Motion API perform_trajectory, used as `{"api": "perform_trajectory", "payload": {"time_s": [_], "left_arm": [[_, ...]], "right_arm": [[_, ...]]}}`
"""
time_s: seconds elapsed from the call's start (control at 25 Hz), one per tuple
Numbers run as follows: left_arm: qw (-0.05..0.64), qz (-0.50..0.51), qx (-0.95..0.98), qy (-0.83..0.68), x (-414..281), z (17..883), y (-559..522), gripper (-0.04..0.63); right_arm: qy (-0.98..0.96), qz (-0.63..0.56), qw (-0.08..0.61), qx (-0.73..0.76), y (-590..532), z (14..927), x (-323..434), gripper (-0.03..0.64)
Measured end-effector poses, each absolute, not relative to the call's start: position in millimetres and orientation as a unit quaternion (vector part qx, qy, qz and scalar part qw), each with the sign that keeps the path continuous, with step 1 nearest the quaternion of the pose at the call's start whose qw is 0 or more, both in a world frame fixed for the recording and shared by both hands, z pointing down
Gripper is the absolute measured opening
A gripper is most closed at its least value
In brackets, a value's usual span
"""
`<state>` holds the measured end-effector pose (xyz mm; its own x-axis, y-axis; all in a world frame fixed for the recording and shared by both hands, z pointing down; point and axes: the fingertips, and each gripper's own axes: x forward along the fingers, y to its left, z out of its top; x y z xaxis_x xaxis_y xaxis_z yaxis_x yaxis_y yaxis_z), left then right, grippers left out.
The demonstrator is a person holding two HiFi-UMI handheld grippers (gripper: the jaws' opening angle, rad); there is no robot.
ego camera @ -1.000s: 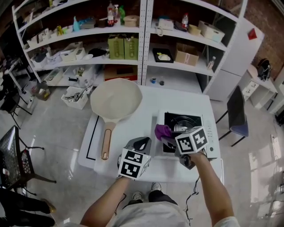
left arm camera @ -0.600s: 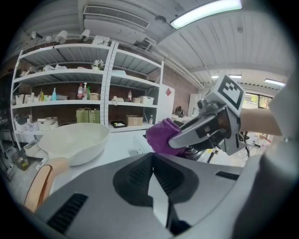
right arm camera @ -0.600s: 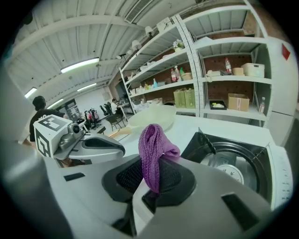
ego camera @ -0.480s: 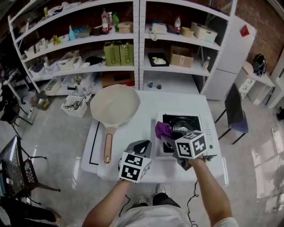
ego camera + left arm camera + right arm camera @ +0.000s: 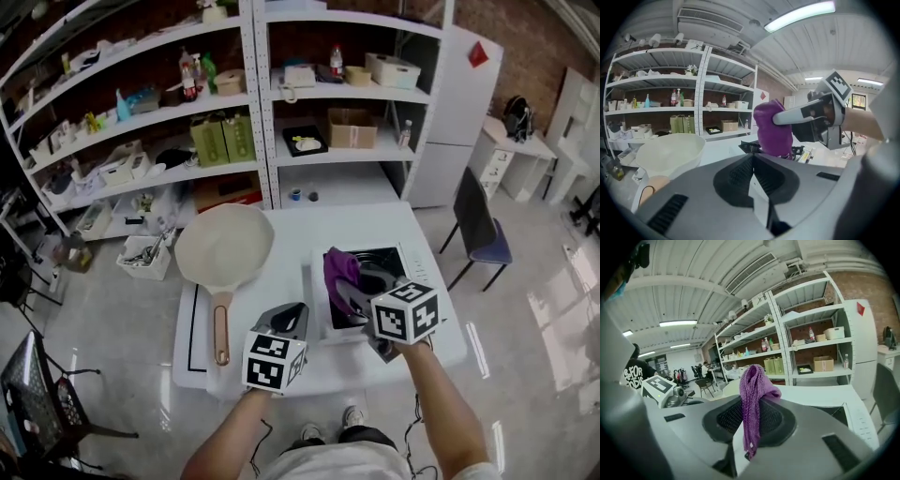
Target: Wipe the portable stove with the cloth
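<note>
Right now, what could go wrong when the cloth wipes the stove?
1. The right gripper pinches only a thin fold of the cloth, so the cloth might slip out during rubbing.
2. The left gripper is shut on nothing and apart from the stove, so the stove could slide on the table when pushed.

Lab or workshop-type room, not a home. White metal shelving point(image 5: 253, 112) is packed with boxes, bottles and bins. Brick wall point(image 5: 534, 47) behind, glossy tiled floor point(image 5: 112, 309), white tabletop point(image 5: 291, 272) in the middle. Strip lights point(image 5: 799, 15) and ceiling air-conditioner point(image 5: 710, 26) overhead. Seated people point(image 5: 703, 369) far back.
</note>
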<state>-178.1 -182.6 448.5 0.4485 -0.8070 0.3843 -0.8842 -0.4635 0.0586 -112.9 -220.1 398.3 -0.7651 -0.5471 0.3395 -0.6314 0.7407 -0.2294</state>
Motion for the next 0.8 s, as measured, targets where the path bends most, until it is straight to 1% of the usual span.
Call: {"api": "perform_trajectory", "payload": {"time_s": [0.28,0.4,0.8], "left_arm": [[0.121,0.138,0.847,-0.499,-155.1,433.7,-183.8,0.005],[0.119,0.141,0.845,-0.503,-145.7,431.1,-181.7,0.006],[0.112,0.143,0.820,-0.543,-122.8,422.2,-169.9,0.006]], "right_arm": [[-0.911,0.144,0.092,0.375,-206.4,375.2,-53.6,0.063],[-0.906,0.130,0.089,0.393,-200.0,369.5,-28.9,0.063],[-0.892,0.119,0.058,0.432,-182.8,367.7,44.1,0.063]]}}
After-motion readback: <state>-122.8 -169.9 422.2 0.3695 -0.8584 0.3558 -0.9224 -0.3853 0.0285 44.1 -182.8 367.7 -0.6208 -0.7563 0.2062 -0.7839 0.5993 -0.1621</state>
